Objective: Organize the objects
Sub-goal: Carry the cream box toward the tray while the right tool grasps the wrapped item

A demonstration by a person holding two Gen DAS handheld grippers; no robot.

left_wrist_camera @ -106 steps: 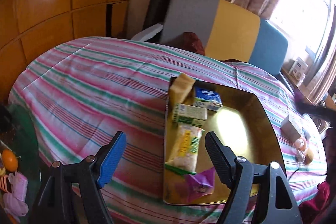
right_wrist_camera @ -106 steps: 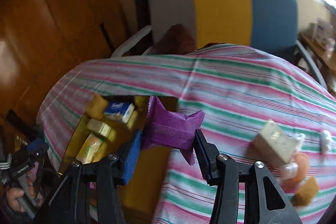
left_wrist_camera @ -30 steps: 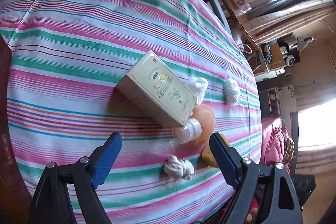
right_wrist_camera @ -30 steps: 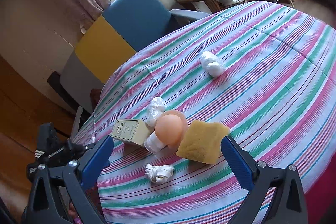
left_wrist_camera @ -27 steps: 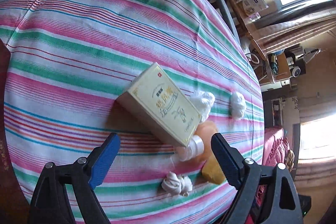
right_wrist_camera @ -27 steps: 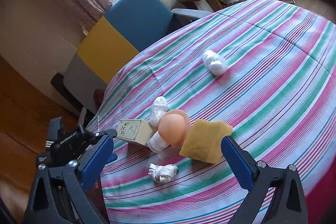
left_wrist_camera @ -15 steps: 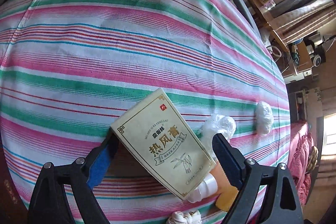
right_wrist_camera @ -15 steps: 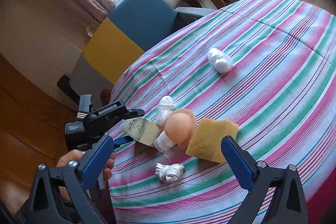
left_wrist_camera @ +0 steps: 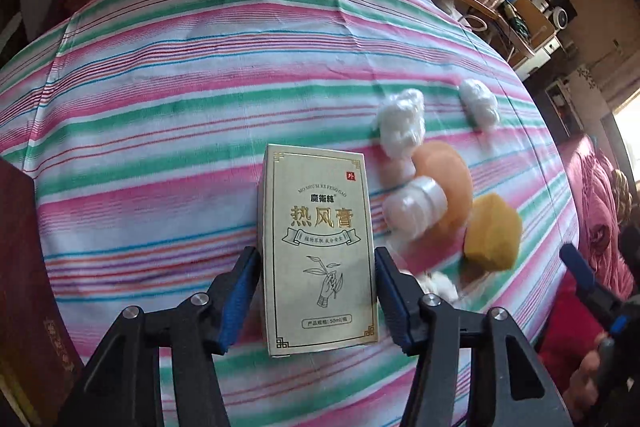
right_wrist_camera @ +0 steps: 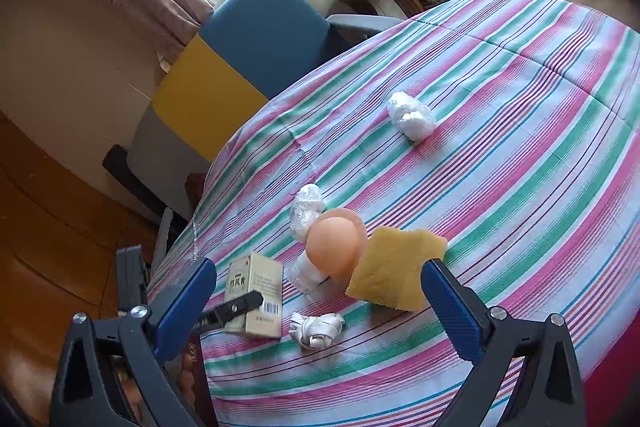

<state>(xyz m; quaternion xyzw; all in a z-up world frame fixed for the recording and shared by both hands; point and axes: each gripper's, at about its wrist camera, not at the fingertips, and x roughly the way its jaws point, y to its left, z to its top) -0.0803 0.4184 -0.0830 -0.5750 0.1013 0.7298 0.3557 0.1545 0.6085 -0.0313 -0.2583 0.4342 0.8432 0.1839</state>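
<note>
— One cream box sits between both blue pads of the left gripper. Is it squeezed?
— Yes, the jaws press its two long sides. Its bottom end is hidden behind them.
— Is it on the worktop?
— Hard to tell; it hangs just over the striped cloth, or touches it.
— What's beside it?
— A white-capped bottle, blurry, against an orange ball. Then a yellow sponge and white wrapped lumps.
— And the right gripper?
— Its jaws gape wide, holding nothing.
</note>
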